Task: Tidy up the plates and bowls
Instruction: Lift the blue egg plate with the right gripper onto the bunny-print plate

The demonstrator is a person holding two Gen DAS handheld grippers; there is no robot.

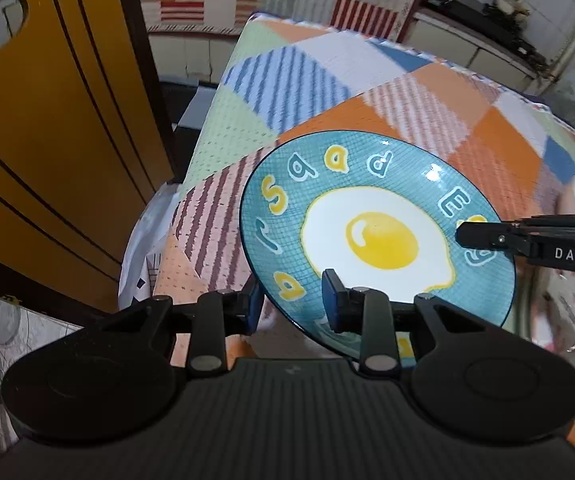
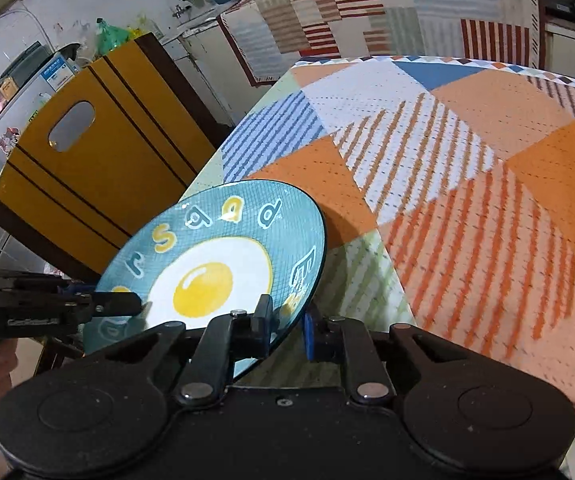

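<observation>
Plate (image 1: 375, 236): tilted above the worktop (image 1: 327, 92).
Left gripper (image 1: 293, 304): clamps near rim.
Right gripper (image 2: 287, 322): clamps opposite rim.
Tip: level it; lower both together.

Even, bright indoor light fills both fisheye views, with colours strongly saturated. A white glare spot sits on the glazed plate (image 1: 375, 236) near its upper right rim in the left wrist view, and a smaller highlight gleams on the painted yolk in both views. The plate throws a soft shadow onto the tablecloth (image 2: 487, 168) just right of its rim in the right wrist view. Motion blur smears the cloth's stripes and the right edge of the left wrist view. Straight lines of the yellow cabinet (image 1: 47, 140) bow near the frame edges, and the corners darken. The left hand-held gripper (image 1: 293, 300) looms dark in the foreground.
</observation>
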